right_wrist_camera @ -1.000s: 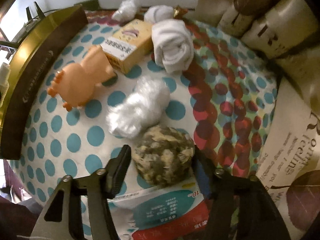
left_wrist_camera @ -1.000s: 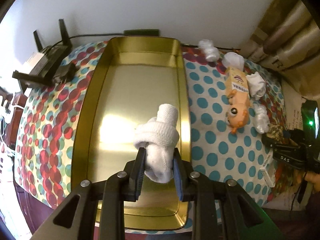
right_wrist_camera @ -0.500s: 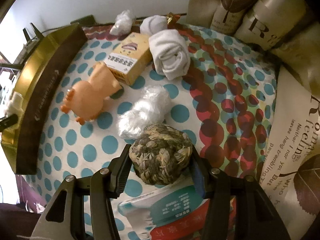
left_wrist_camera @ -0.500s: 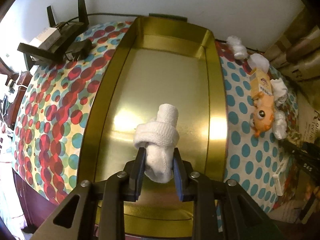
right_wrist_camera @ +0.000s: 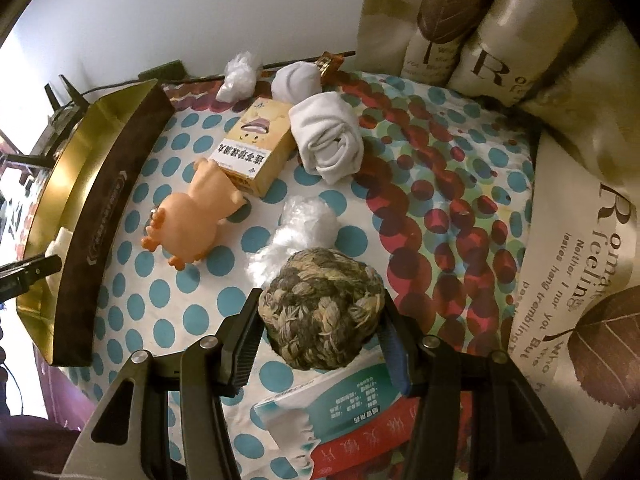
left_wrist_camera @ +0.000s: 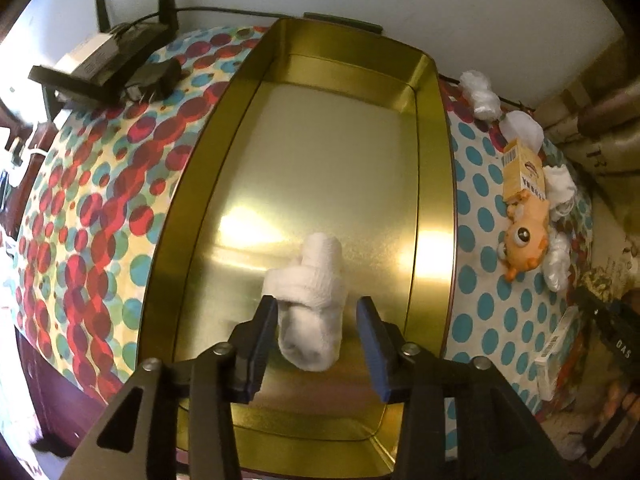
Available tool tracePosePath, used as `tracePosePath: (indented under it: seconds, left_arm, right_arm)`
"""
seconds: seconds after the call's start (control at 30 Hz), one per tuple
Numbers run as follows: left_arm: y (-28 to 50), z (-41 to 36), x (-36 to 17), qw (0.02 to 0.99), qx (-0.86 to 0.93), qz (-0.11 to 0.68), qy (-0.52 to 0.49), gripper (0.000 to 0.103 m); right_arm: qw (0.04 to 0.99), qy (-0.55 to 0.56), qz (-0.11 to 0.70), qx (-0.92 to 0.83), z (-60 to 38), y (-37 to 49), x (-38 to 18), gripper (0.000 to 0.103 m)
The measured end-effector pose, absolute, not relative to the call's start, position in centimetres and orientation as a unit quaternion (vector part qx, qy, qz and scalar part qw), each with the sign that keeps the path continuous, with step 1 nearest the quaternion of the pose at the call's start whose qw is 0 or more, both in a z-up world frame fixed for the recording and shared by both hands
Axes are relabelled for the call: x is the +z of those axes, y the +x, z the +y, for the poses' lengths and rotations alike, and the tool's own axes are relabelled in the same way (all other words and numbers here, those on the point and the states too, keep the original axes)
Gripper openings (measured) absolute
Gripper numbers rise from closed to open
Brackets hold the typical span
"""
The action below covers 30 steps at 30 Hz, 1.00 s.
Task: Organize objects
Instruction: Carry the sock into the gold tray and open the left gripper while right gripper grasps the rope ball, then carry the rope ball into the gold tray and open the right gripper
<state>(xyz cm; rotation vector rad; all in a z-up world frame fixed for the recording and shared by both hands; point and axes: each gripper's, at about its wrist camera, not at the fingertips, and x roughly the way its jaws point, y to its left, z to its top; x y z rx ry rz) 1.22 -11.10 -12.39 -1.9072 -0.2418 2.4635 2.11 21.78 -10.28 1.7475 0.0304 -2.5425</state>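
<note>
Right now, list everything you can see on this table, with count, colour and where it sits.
tray: 1, gold, left of table
rolled sock: 1, white, in tray
woven ball: 1, brown-beige, gripped
toy animal: 1, orange, beside tray
carton: 1, yellow, behind toy
rolled cloth: 1, white, right of carton
plastic wads: 2, clear-white, mid and back
router: 1, black, far left
left gripper: open around sock
right gripper: shut on ball
</note>
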Motion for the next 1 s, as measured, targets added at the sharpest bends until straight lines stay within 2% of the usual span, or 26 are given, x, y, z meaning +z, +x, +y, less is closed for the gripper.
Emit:
tracePosePath:
  seconds: [0.2,0.37,0.67,1.0]
  left_arm:
    - [2.3,-10.8,-10.3,-0.015,0.815,-0.075,-0.574,0.042]
    - [3.2,-11.0,-8.4,-0.025,0.834,-0.069,-0.546,0.043]
    - [5.6,-14.8,-6.9,-0.086,0.844,-0.097,-0.520,0.048]
    - [8.4,-19.4,-6.6,-0.144,0.838,-0.128,-0.510,0.049]
  right_arm:
    - [0.043,0.551,0.002,-0.833,20.8,2.2,-8.6,0.051]
    - [0.091,0.531,0.005,-0.843,17.7,1.6,-6.7,0.051]
    - [0.239,0.495,0.070,-0.832,5.4,-1.8,-6.1,0.051]
    - [0.307,0.510,0.133,-0.793,-6.7,-4.9,-8.8,0.051]
